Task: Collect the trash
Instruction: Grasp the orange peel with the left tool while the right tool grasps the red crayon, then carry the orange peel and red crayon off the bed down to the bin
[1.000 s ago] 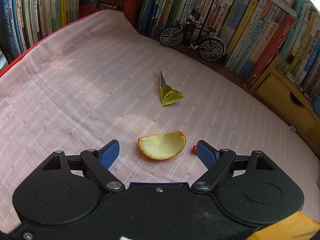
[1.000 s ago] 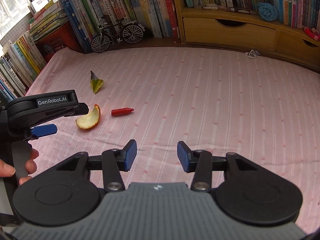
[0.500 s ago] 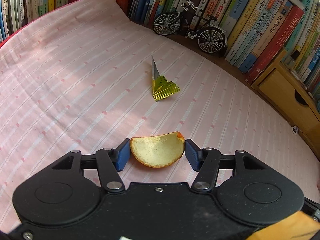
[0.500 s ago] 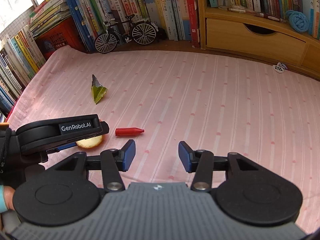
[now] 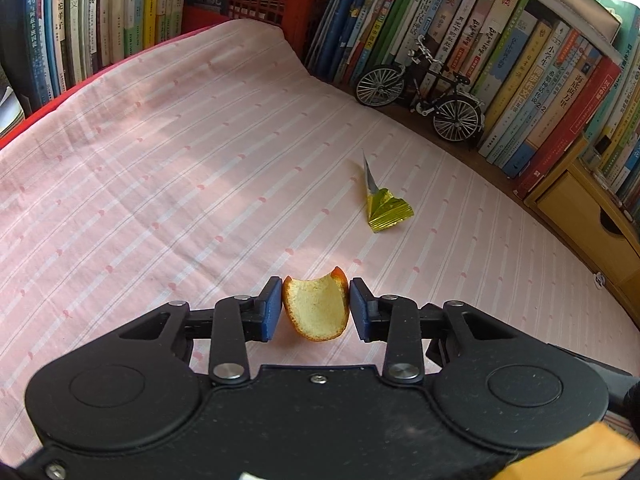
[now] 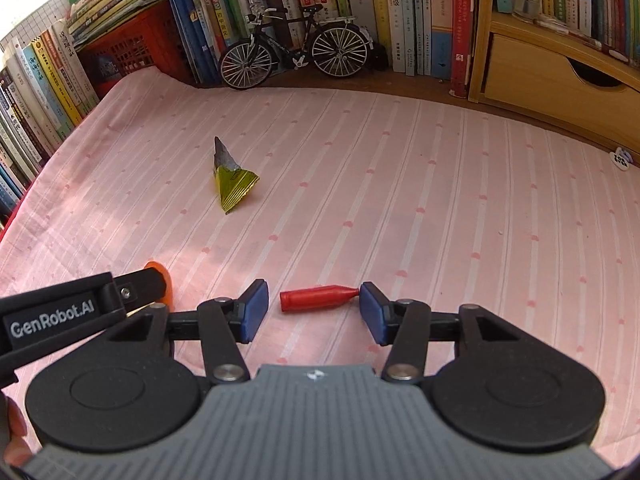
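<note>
Covering most of both views is the pink striped sheet (image 5: 168,184) on the bench, with books (image 6: 404,12) and a model bicycle (image 6: 296,56) standing along its far edge. Pinching the orange peel (image 5: 316,308) are the left tongs (image 5: 316,307), pads pressing on both curled edges. Straddling the red cap (image 6: 318,298) are the right tongs (image 6: 310,312), standing wide, one pad touching its tip. Lying well apart is the green foil wrapper (image 6: 232,188), untouched. Judged risks: the curved peel is liable to buckle or pop free under squeezing; the round cap may roll aside if nudged end-on.
</note>
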A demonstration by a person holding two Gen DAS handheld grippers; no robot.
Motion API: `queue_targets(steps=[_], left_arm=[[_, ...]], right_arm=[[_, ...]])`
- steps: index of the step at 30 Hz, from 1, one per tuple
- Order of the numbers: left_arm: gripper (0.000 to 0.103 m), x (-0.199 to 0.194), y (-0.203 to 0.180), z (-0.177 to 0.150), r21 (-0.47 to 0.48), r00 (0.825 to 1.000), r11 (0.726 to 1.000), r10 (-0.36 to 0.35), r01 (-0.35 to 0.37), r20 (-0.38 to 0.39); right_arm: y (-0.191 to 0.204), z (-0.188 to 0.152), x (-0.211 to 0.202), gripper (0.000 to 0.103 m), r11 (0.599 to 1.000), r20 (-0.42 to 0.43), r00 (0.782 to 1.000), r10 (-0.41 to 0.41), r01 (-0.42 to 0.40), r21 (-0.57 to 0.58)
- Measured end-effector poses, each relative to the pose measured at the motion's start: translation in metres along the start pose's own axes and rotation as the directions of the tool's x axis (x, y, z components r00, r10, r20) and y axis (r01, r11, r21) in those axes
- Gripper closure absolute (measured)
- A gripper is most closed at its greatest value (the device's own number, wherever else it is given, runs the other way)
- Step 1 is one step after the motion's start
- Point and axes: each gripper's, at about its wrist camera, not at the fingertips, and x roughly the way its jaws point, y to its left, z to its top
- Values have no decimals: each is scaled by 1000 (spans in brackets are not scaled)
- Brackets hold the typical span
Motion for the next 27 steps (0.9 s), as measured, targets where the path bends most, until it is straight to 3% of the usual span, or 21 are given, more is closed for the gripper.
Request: queue_targets(steps=[2,5,17,27], left_arm=[[69,-4,6,0,-6,1000,1000,10,-10,4],[69,-7,14,1,-18,1000,1000,22,-22,5],[70,-31,39,-9,-43,998,997,57,-57,-11],[71,-90,75,-54,-62,998,996,59,-61,-38]], right_arm=[[3,3,3,38,1000,-6,1000,-8,8,-13],[5,6,6,54,999,-11,1000,-18,18,-32],[11,-6,-15,56,999,-32,999,9,-11,-37],[45,-58,-66,56,995,-67,997,27,-34,-95]])
